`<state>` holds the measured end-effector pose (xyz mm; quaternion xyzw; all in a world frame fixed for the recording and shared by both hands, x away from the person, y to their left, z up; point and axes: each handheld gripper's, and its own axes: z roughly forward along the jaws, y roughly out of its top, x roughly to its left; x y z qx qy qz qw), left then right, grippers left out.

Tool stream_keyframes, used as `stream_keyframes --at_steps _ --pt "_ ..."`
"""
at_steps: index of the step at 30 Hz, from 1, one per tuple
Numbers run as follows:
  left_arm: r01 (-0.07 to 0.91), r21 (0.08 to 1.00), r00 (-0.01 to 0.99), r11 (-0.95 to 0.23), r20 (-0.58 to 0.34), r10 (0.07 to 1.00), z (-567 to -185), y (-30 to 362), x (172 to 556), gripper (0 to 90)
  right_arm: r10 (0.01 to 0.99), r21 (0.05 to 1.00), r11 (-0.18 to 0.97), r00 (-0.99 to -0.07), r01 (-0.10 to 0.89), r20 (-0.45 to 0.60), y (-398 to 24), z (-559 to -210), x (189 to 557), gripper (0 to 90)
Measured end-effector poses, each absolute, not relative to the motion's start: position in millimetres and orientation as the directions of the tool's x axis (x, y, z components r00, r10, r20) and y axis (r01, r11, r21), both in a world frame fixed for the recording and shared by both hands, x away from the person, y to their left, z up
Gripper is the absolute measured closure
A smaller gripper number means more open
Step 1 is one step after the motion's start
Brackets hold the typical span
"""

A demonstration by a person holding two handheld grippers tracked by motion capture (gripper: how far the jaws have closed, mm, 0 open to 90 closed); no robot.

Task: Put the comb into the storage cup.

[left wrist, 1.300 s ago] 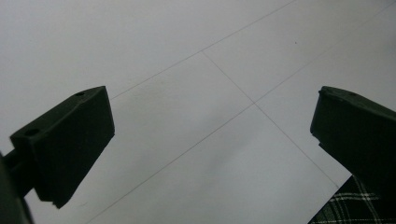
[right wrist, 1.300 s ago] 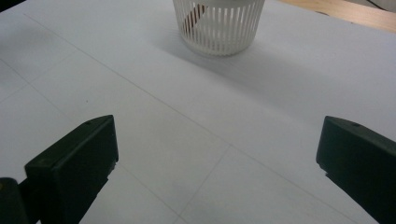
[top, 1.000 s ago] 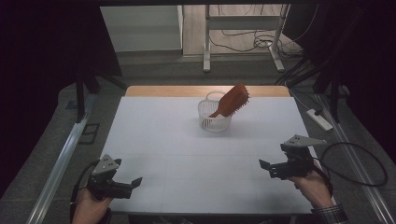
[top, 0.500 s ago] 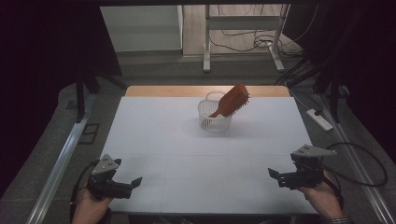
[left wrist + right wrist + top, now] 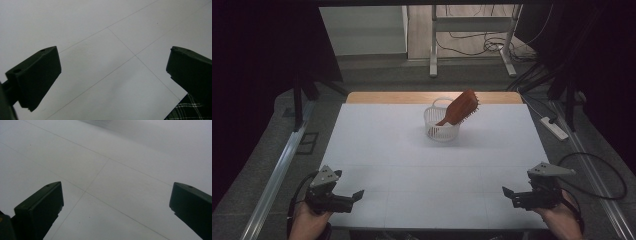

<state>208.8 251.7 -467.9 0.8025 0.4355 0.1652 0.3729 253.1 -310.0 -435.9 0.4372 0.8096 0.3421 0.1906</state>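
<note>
Right gripper (image 5: 518, 194) has pulled back to the near right edge; left gripper (image 5: 346, 198) unchanged, near left. Brush (image 5: 460, 107) leans in basket (image 5: 441, 131), far centre. Gripper views: both jaw pairs wide, empty over bare table (image 5: 105, 62). Park level, don't drag.

The hairbrush (image 5: 460, 108) looks like polished reddish-brown wood with a slight sheen, and it stands in a small white basket (image 5: 441, 129) of slatted plastic. Beneath the basket, the table (image 5: 412, 165) has a smooth, matt white top crossed by thin seam lines, with a strip of bare light wood along its far edge. Both grippers (image 5: 358, 194) (image 5: 506, 193) near the table's front edge have matt black plastic jaws.
</note>
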Motion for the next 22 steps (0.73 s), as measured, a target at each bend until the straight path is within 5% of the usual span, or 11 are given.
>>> stream_keyframes --at_steps 22 --pt "0.579 0.739 0.567 -0.344 -0.061 0.822 -468 252 209 0.0 0.862 0.691 0.389 -0.505 0.609 -0.040 -319 -444 240 0.0"
